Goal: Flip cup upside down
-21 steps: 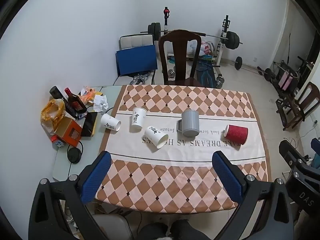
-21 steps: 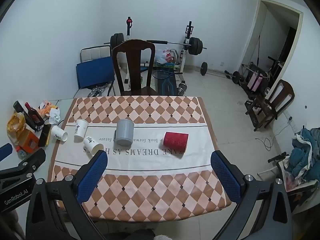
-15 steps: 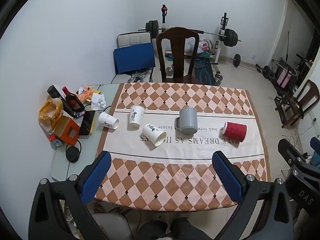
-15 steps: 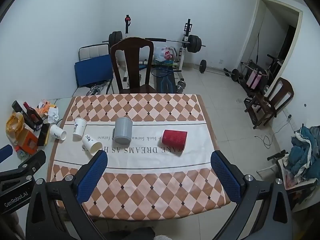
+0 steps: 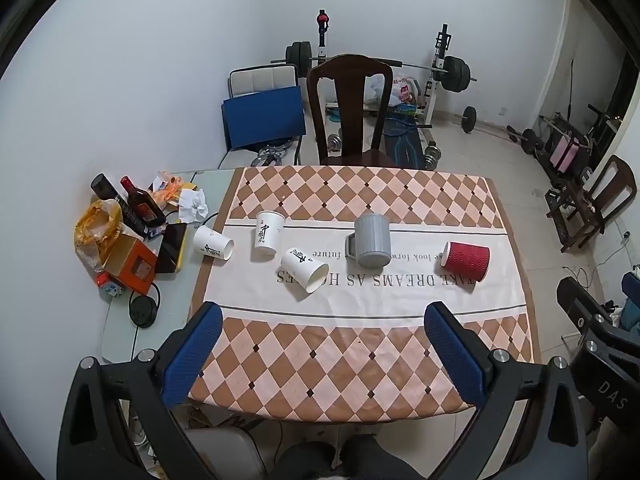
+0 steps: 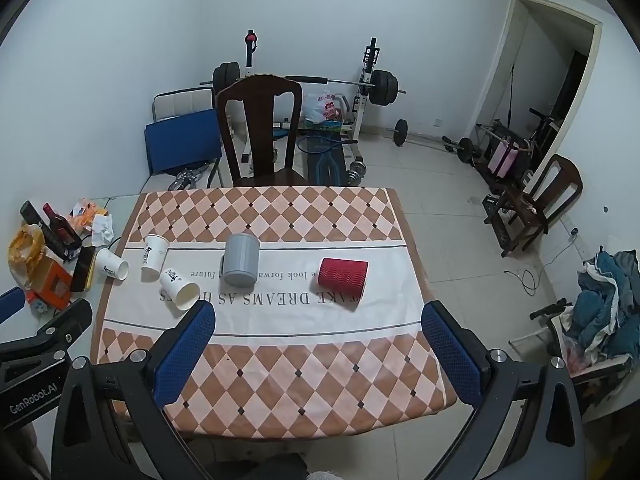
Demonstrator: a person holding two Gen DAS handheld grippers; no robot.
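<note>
Since the earlier frames you have drawn both views back; no cup shifted. Grey mug (image 5: 372,242) stands mouth-down at mid-cloth; red cup (image 5: 466,259) right of it and two white cups lie sideways, unflipped. Left gripper (image 5: 320,344) and right gripper (image 6: 318,342) gape wide, empty.

The near half of the worktop (image 5: 360,360) lies bare, a wide checkered strip below the row of cups. In that row, the red cup (image 5: 465,260) lies on its side well apart from the grey mug (image 5: 372,245), leaving an open lane between them. To the left, three white cups crowd together: one on its side (image 5: 305,269), one upright (image 5: 267,234), one at the edge (image 5: 212,242). Bottles (image 5: 138,204) and a box (image 5: 130,264) block the left side; a chair (image 5: 350,120) stands behind.
</note>
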